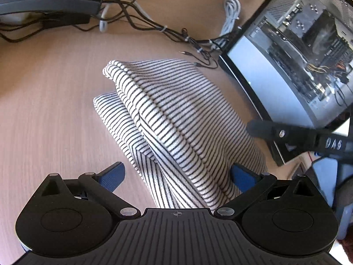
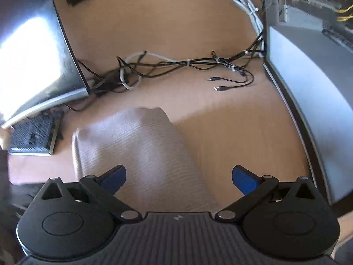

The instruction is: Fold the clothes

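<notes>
A black-and-white striped garment [image 1: 176, 119] lies folded in a thick bundle on the wooden desk [image 1: 50, 101]. My left gripper [image 1: 176, 176] is open, its blue pads on either side of the bundle's near end, not closed on it. In the right wrist view the garment [image 2: 141, 150] is blurred and looks beige. My right gripper [image 2: 178, 176] is open above its near right part, holding nothing. A black finger of the right gripper [image 1: 286, 134] shows at the right of the left wrist view, beside the garment's right edge.
A glass-sided computer case [image 1: 297, 61] stands close on the right. A bundle of cables [image 2: 176, 66] runs along the back of the desk. A monitor [image 2: 33, 55] and a black keyboard [image 2: 33, 137] are at the left.
</notes>
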A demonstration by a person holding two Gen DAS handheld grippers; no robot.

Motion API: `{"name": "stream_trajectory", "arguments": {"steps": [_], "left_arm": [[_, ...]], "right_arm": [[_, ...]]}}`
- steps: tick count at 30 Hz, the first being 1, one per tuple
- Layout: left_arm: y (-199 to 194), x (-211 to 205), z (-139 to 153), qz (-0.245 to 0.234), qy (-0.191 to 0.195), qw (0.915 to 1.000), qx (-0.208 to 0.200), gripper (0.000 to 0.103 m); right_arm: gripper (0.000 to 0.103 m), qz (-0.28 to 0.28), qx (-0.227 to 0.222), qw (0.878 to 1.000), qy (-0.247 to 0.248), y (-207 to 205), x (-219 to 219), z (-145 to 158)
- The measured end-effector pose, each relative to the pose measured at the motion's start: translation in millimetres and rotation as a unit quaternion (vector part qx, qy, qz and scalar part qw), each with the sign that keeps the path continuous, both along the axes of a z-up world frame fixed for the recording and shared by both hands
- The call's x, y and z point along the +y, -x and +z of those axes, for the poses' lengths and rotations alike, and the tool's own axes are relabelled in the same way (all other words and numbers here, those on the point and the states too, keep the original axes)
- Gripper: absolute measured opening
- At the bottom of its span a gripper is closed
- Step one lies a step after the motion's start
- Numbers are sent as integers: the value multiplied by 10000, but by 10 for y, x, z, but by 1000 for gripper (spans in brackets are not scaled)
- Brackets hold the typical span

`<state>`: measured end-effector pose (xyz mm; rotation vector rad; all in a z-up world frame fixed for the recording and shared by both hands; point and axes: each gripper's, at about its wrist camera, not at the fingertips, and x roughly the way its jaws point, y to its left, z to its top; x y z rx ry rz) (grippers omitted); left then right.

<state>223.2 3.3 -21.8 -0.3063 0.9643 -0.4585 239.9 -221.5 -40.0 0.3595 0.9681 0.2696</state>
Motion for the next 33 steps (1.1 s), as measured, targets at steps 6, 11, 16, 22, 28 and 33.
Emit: {"name": "stream_trajectory", "arguments": {"steps": [6,11,16,22,28,33], "left_arm": [[3,-132,5,330,-337,9989,41,103],[79,-175,-11,772,-417,9960,170,101],[262,-82,9,1494,-429,9876,237,100],[566,42,78,2343,-680,9693,301,100],[759,247,73,2687,-565,9609,349,101],[802,306,53,2627,-478,9633,287,101]], "right_arm": [[103,386,82,9991,-165,-147,-59,1],[94,832,129,9958,-367,-264,-90,-24],[95,1572,71,9865,-456,-417,35,-28],[103,2540,-45,9663,-428,-493,488,-39],[103,2418,-124,9658,-925,-472,661,-83],[103,1879,316,9661,-1739,-533,512,-154]]}}
